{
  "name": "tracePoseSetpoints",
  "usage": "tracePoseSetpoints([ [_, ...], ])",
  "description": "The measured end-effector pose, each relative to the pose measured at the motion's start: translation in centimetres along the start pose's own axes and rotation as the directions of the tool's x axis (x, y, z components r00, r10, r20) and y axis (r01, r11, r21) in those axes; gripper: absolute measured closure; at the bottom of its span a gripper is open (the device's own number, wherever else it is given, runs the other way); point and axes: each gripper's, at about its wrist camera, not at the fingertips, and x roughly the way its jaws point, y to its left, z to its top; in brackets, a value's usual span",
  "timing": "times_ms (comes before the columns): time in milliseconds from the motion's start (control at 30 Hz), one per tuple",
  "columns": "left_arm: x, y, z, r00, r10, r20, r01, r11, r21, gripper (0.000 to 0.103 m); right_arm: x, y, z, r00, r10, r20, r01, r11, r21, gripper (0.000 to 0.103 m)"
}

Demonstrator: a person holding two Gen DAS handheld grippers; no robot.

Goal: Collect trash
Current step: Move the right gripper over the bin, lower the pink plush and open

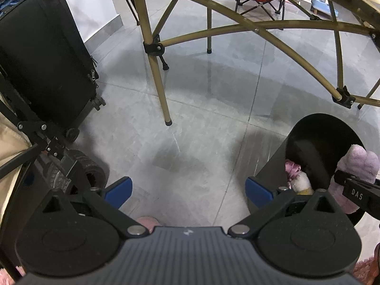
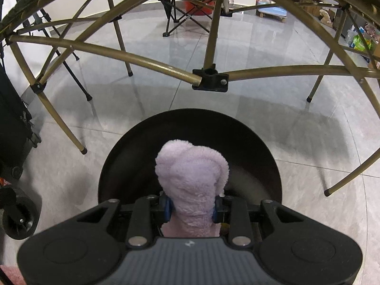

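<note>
A fluffy lilac cloth [image 2: 192, 173] sticks up between the blue pads of my right gripper [image 2: 192, 207], which is shut on it right over the mouth of a round black bin [image 2: 114, 163]. In the left wrist view the same bin [image 1: 318, 130] stands at the lower right. A pink crumpled piece [image 1: 292, 169] and a pale yellowish piece [image 1: 301, 183] lie inside it. The lilac cloth [image 1: 358, 163] and the right gripper's black finger [image 1: 356, 193] hang over the bin's rim. My left gripper [image 1: 188, 190] is open above bare grey floor, with nothing between its blue pads [image 1: 120, 189].
A black suitcase on wheels [image 1: 45, 59] stands at the left, with a black frame and tyre [image 1: 91, 172] below it. Gold table legs [image 1: 158, 76] and cross bars [image 2: 147, 63] arch over the floor. A folding chair [image 2: 187, 2] sits far back. Something pink [image 1: 148, 222] lies under the left gripper.
</note>
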Motion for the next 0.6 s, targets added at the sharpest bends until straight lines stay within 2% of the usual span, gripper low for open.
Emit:
tracePoseSetpoints([
  [500,0.1,1.1,0.0,1.000,-0.008,-0.008,0.008,1.000,-0.023,0.000,1.6,0.8,0.4,0.999,-0.009,-0.037,0.009,1.000,0.001,0.074],
  [533,0.1,1.1,0.0,1.000,-0.008,-0.009,0.007,1.000,-0.024,0.000,1.6,0.8,0.4,0.999,-0.011,-0.039,0.011,1.000,0.002,0.074],
  [600,0.1,1.2,0.0,1.000,-0.010,-0.010,0.010,1.000,-0.024,0.000,1.7,0.8,0.5,0.999,-0.016,-0.043,0.016,1.000,0.008,0.066],
])
